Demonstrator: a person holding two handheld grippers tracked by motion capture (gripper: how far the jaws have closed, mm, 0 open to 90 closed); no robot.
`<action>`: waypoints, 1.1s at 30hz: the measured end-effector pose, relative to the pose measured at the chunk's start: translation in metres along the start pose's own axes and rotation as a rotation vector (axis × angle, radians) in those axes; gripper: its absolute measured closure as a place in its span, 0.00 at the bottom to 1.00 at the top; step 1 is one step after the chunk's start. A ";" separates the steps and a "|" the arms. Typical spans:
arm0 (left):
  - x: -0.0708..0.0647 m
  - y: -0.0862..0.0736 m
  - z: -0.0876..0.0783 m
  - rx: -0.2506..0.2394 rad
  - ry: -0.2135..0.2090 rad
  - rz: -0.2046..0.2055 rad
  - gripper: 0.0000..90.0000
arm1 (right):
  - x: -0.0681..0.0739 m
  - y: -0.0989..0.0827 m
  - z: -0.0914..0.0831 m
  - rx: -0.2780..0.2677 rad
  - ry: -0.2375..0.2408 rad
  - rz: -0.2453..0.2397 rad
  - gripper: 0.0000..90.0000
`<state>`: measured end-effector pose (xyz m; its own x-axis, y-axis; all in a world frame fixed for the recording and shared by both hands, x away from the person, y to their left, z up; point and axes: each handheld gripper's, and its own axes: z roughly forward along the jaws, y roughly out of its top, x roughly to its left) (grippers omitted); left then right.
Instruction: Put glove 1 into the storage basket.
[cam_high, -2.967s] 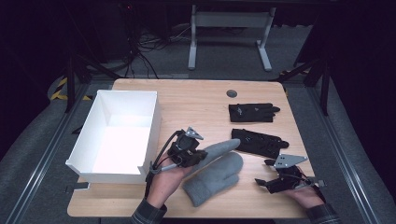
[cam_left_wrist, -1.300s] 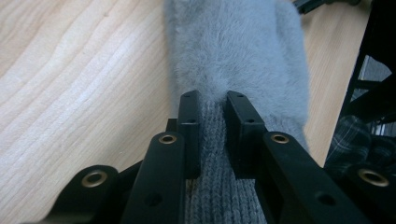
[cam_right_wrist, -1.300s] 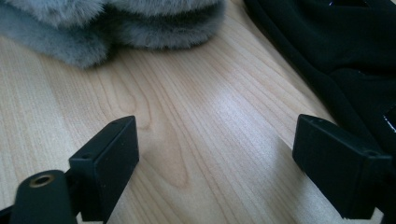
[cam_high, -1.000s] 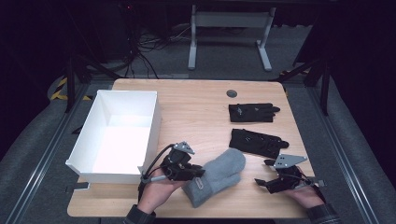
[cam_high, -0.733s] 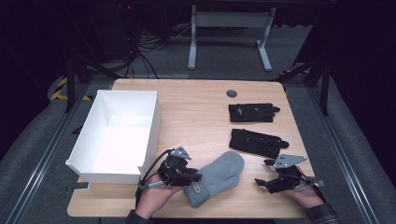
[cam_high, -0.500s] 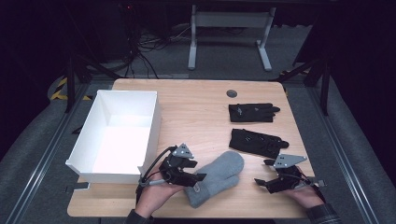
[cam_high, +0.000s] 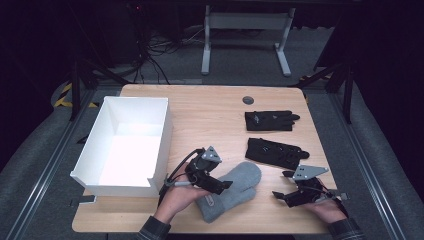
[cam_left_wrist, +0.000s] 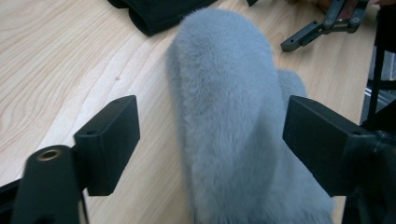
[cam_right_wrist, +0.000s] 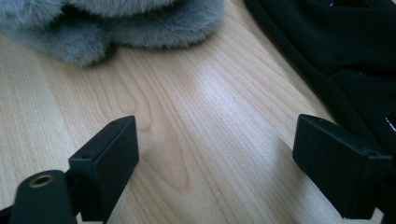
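Left gripper (cam_left_wrist: 205, 140) jaws just opened wide, straddling fuzzy grey mitten (cam_left_wrist: 229, 112), pads clear. Right gripper (cam_right_wrist: 215, 168) wide, empty, at mitten's 3 o'clock over pale wood-grain surface (cam_right_wrist: 210, 116).

The box (cam_high: 127, 145) sits at the table's (cam_high: 210, 107) left; the mitten (cam_high: 235, 192) lies near the front, two gloves (cam_high: 277, 151) behind to its right.

The mitten (cam_left_wrist: 224, 116) is grey, deep-pile fleece, soft and matt. The table (cam_right_wrist: 210, 140) is pale wood with visible grain and a light satin sheen. The box (cam_high: 127, 145) is smooth, matt white (plastic or card, undetermined). The gloves (cam_high: 275, 152) are black matt cloth.
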<state>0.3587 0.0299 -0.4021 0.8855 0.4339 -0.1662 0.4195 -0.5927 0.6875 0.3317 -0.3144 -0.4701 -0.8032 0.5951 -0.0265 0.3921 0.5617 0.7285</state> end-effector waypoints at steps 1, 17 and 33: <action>0.000 0.001 0.005 0.010 -0.008 0.007 0.18 | 0.000 0.000 0.000 0.000 0.001 0.001 0.16; 0.010 -0.012 0.045 0.143 -0.030 -0.019 0.13 | 0.000 0.001 0.001 0.001 0.005 -0.002 0.16; 0.016 -0.013 0.051 0.183 -0.245 -0.046 0.60 | 0.000 0.001 0.001 0.001 0.006 -0.002 0.16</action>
<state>0.3780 0.0102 -0.4502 0.8770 0.2998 -0.3755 0.4699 -0.6984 0.5398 0.3322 -0.3133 -0.4701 -0.8066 0.5907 -0.0237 0.3912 0.5634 0.7277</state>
